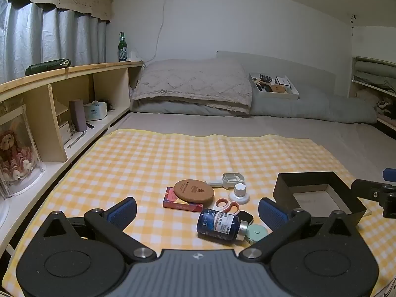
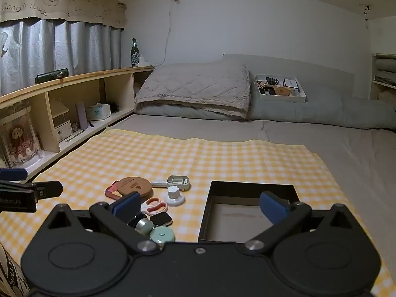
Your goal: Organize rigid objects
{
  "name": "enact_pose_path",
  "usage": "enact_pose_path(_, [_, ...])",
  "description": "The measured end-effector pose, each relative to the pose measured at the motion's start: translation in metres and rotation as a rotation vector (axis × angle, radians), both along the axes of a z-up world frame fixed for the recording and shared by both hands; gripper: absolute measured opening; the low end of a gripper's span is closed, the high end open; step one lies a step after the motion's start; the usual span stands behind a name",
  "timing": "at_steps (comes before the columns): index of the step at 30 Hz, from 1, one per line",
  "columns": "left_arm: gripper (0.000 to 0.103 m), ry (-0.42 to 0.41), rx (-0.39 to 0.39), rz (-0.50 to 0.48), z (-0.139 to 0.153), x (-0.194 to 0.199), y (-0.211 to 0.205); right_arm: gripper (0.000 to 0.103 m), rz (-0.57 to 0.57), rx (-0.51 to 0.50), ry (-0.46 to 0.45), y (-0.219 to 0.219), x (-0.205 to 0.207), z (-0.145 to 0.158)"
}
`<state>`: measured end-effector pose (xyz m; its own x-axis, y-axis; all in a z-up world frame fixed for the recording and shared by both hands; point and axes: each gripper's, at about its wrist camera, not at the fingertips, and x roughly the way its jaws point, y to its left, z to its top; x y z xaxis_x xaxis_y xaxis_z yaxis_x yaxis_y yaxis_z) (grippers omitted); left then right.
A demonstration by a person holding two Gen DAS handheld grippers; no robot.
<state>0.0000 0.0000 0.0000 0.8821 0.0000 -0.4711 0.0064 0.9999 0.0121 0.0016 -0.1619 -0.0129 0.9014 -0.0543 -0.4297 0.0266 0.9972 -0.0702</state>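
Note:
A cluster of small objects lies on the yellow checked cloth (image 1: 138, 163): a blue pill bottle (image 1: 219, 225) on its side, a round cork coaster (image 1: 193, 191) on a red card box (image 1: 182, 202), orange-handled scissors (image 1: 227, 205), a white knob (image 1: 239, 193), a grey plastic tool (image 1: 229, 180), a black smartwatch (image 2: 161, 219) and a mint round case (image 2: 162, 235). An open black box (image 2: 250, 212) stands to their right. My left gripper (image 1: 198, 210) is open and empty just before the bottle. My right gripper (image 2: 200, 206) is open and empty, between the cluster and the box.
The cloth lies on a grey bed with a pillow (image 1: 193, 84) and a white tray of items (image 1: 273, 86) at the head. A wooden shelf unit (image 1: 61, 104) runs along the left, holding a green bottle (image 1: 122, 47) and a framed doll.

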Motion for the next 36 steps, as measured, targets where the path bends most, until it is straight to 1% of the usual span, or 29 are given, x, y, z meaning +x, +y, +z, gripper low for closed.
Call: enact_pose_path(36, [0.103, 0.011, 0.005, 0.000, -0.0001, 0.0002, -0.0001, 0.103, 0.000, -0.002, 0.008, 0.0032, 0.0016, -0.0029])
